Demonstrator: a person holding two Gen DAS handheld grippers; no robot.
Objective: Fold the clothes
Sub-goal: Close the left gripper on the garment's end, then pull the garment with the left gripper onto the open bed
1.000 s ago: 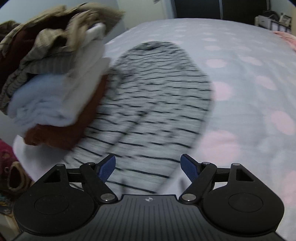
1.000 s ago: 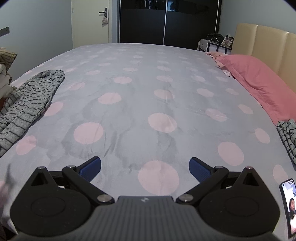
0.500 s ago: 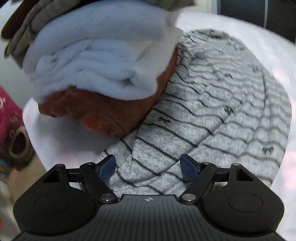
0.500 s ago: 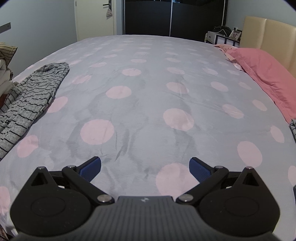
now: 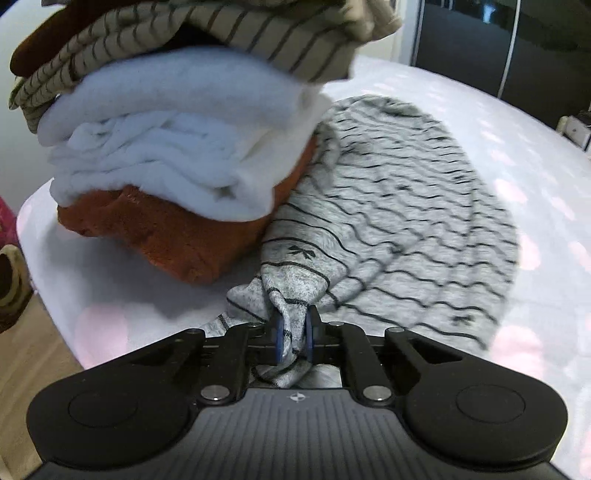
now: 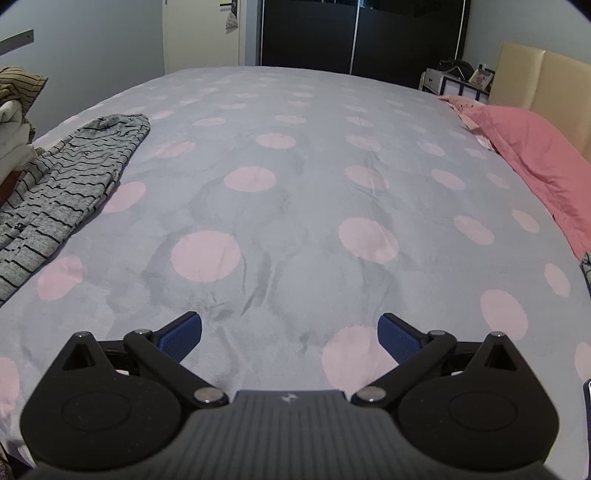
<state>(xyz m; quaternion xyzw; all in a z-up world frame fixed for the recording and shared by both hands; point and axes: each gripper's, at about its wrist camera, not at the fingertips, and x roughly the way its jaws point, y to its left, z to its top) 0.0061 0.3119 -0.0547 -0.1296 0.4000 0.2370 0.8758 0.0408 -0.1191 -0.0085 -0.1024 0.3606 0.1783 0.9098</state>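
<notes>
A grey garment with thin black stripes lies flat at the bed's near left corner; in the right wrist view the same grey striped garment shows at the left edge. My left gripper is closing, its blue pads pinching a bunched near edge of that garment. Beside it stands a pile of folded clothes: rust at the bottom, white in the middle, tan striped on top. My right gripper hovers open over bare bedspread, nothing between its fingers.
The bed wears a grey cover with pink dots. A pink pillow and a beige headboard lie at the right. Dark wardrobe doors stand behind. The bed's left edge drops to wooden floor.
My left gripper moved in toward the garment's near edge by the pile and closed on a fold of it. The right gripper stayed open and barely shifted.
</notes>
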